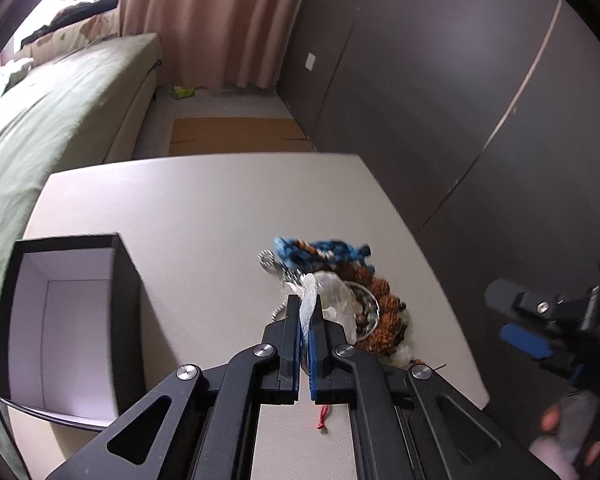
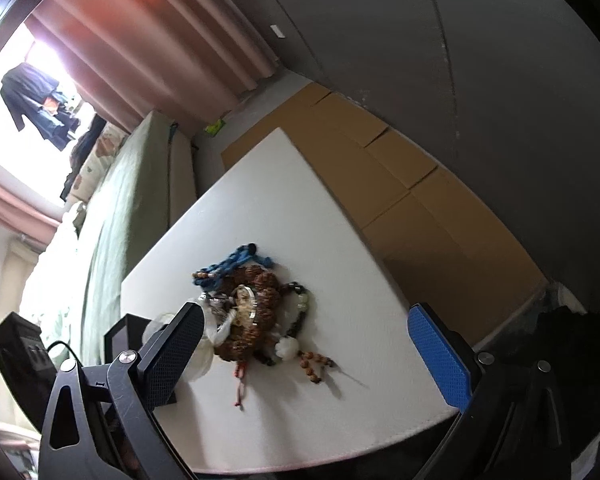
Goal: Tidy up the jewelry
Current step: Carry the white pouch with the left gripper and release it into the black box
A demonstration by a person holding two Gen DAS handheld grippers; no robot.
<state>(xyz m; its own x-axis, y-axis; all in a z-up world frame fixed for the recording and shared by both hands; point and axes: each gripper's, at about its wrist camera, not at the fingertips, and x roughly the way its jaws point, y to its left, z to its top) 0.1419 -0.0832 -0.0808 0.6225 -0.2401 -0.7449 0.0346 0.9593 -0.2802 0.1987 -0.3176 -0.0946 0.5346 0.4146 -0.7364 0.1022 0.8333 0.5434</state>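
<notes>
A pile of jewelry (image 1: 340, 280) lies on the white table (image 1: 204, 208): a blue braided cord (image 1: 320, 250), brown seed-bead bracelets (image 1: 380, 304), a silver ring (image 1: 267, 258) and a chain. My left gripper (image 1: 310, 305) is shut on a white translucent gauze pouch (image 1: 309, 300) at the pile's near edge. An open black box (image 1: 68, 320) with a white inside stands to the left. My right gripper (image 2: 304, 344) is open and empty, above the table's near edge, with the pile (image 2: 252, 312) between its fingers in the right wrist view.
A green-covered bed (image 1: 52, 112) runs along the left of the table. Flat cardboard (image 1: 236, 136) lies on the floor beyond the table, by a grey wall (image 1: 440, 100). Pink curtains (image 1: 220, 20) hang at the back.
</notes>
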